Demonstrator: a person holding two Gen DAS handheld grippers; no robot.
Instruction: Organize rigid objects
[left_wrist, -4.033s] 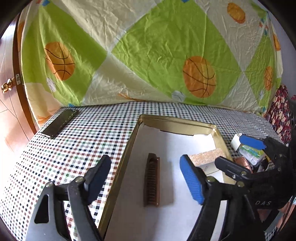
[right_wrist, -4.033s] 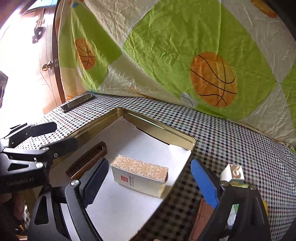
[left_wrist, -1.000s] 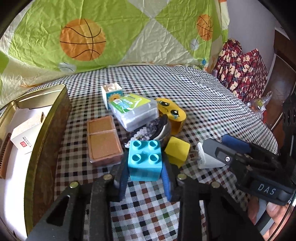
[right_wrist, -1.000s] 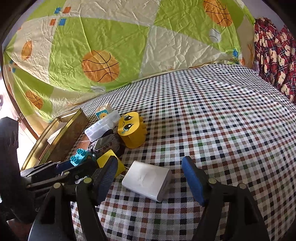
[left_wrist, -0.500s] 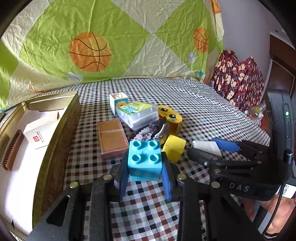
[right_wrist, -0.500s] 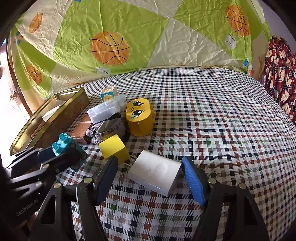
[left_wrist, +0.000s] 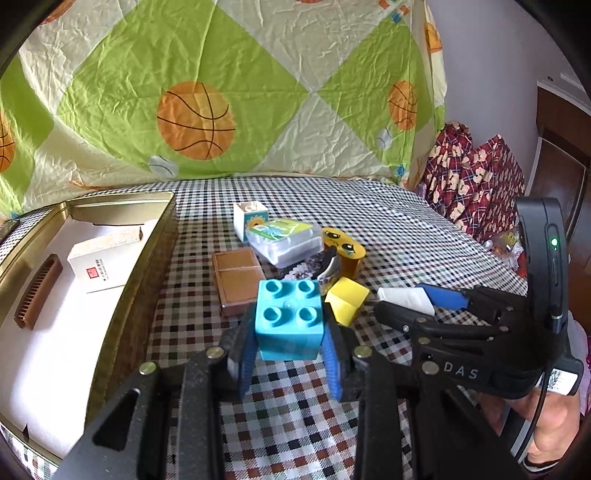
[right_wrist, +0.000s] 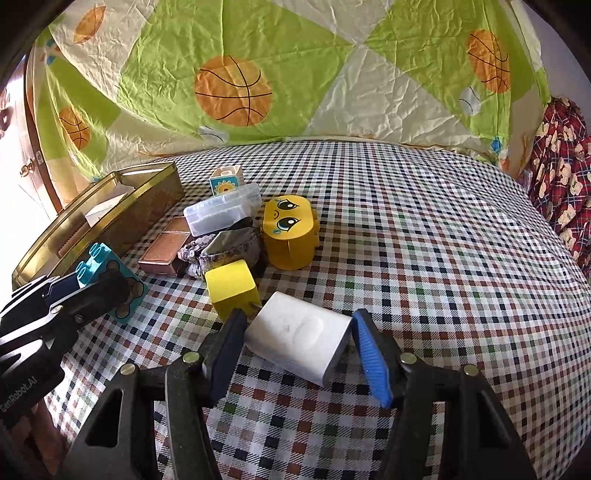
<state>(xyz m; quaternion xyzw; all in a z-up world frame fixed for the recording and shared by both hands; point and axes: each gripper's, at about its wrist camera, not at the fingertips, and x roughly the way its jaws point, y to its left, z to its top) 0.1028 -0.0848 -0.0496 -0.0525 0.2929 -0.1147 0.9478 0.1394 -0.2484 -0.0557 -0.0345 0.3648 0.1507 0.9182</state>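
Observation:
My left gripper (left_wrist: 288, 354) is shut on a cyan toy brick (left_wrist: 289, 318) and holds it above the checked cloth; the brick also shows in the right wrist view (right_wrist: 107, 273). My right gripper (right_wrist: 297, 350) is shut on a white charger block (right_wrist: 299, 336), which also shows in the left wrist view (left_wrist: 404, 297). A gold tin tray (left_wrist: 147, 280) at the left holds a brown comb (left_wrist: 37, 291) and a white box (left_wrist: 105, 262). A yellow cube (right_wrist: 231, 288) lies just left of the charger.
A pile sits between the tray and the grippers: a brown compact (left_wrist: 238, 278), a clear plastic case (left_wrist: 284, 242), a yellow face block (right_wrist: 290, 232), a small sunflower cube (right_wrist: 225, 181) and a dark lacy item (right_wrist: 225, 247). A basketball-print sheet (right_wrist: 236, 92) hangs behind.
My right gripper has closed on the white charger block and raised it a little. My left gripper has lifted the cyan brick higher. Four seconds ago both grippers were open over the tray.

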